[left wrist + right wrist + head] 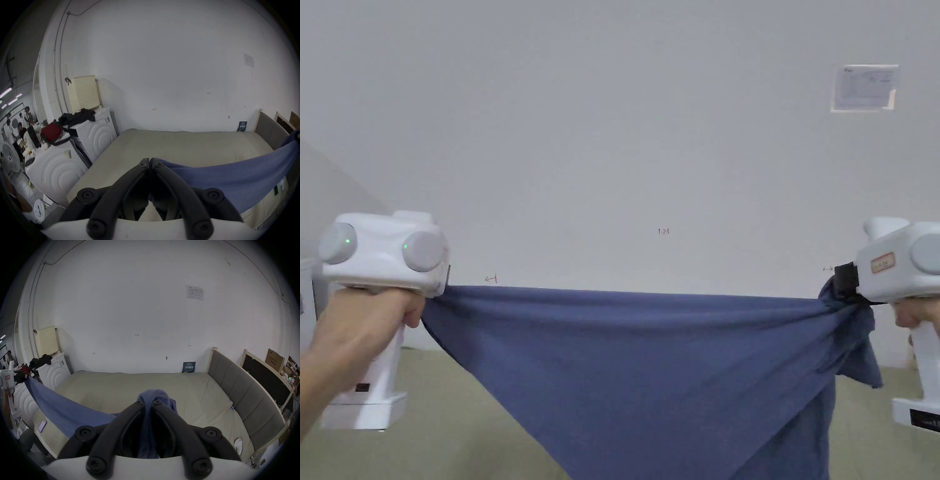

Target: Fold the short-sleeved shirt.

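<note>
A blue short-sleeved shirt (650,369) hangs in the air, stretched taut between my two grippers above a beige mattress (186,146). My left gripper (447,287) is shut on the shirt's left end; in the left gripper view its jaws (150,160) meet with blue cloth (227,178) running off to the right. My right gripper (842,289) is shut on a bunched right end. In the right gripper view cloth (149,397) bulges out between the tips (147,402), and the shirt (65,407) stretches left to the other gripper (19,377). The lower part droops to a point.
The mattress (162,386) lies against a white wall, with a grey padded headboard (240,394) on its right. White machines (90,138) with dark clothes and a red bag stand to the left. A phone (42,425) lies on the mattress edge. People stand far off left.
</note>
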`<state>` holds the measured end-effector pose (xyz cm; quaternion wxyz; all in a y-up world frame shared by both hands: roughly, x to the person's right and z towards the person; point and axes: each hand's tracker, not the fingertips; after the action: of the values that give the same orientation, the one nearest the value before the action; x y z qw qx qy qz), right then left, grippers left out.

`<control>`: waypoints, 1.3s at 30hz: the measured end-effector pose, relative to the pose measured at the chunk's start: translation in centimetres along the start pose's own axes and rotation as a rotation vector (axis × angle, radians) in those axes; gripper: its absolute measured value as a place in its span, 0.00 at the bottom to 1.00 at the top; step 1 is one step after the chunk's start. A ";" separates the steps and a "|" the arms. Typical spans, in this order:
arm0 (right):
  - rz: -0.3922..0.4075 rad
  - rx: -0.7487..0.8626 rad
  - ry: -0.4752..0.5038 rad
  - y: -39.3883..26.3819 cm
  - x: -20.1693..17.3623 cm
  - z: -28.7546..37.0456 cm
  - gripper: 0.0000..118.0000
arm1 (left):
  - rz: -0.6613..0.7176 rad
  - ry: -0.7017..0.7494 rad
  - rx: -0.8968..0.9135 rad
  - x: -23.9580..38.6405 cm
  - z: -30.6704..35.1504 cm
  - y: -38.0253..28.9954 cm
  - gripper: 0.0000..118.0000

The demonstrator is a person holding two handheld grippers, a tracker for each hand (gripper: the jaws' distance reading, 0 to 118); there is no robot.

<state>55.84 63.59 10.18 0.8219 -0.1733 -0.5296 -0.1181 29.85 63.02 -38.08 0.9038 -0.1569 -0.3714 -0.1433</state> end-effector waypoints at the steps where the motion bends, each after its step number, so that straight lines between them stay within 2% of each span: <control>1: -0.002 0.006 -0.013 0.5 -0.1 -0.7 0.05 | 0.003 0.002 -0.003 0.2 -0.7 0.4 0.00; 4: -0.011 0.016 -0.031 2.1 -0.7 -3.3 0.05 | 0.028 0.012 0.002 1.0 -3.1 1.7 0.00; 16: 0.020 0.050 -0.088 7.2 -3.4 -15.4 0.05 | -0.033 0.096 0.028 5.3 -14.2 5.7 0.00; 23: 0.014 0.054 -0.097 8.2 -5.3 -21.5 0.05 | -0.028 0.129 0.020 6.9 -20.6 6.2 0.00; 26: 0.047 0.043 -0.105 8.0 -6.1 -23.8 0.05 | -0.004 0.140 0.015 6.9 -22.7 6.0 0.00; 32: 0.031 0.009 -0.098 4.4 -6.2 -27.4 0.05 | 0.006 0.129 -0.018 7.7 -25.5 2.9 0.00; 34: 0.048 -0.030 -0.106 1.6 -6.0 -28.0 0.05 | -0.007 0.090 -0.062 8.1 -26.3 0.2 0.00; 38: -0.022 -0.130 -0.082 -6.1 -4.3 -27.1 0.05 | -0.039 0.035 -0.169 8.9 -25.9 -7.0 0.00; 39: -0.015 -0.178 -0.094 -8.4 -4.1 -26.7 0.05 | -0.026 0.015 -0.189 9.0 -25.5 -8.9 0.00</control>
<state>73.12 45.02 -2.33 0.7768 -0.2472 -0.5560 -0.1626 48.58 43.66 -47.29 0.8858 -0.2356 -0.3514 -0.1908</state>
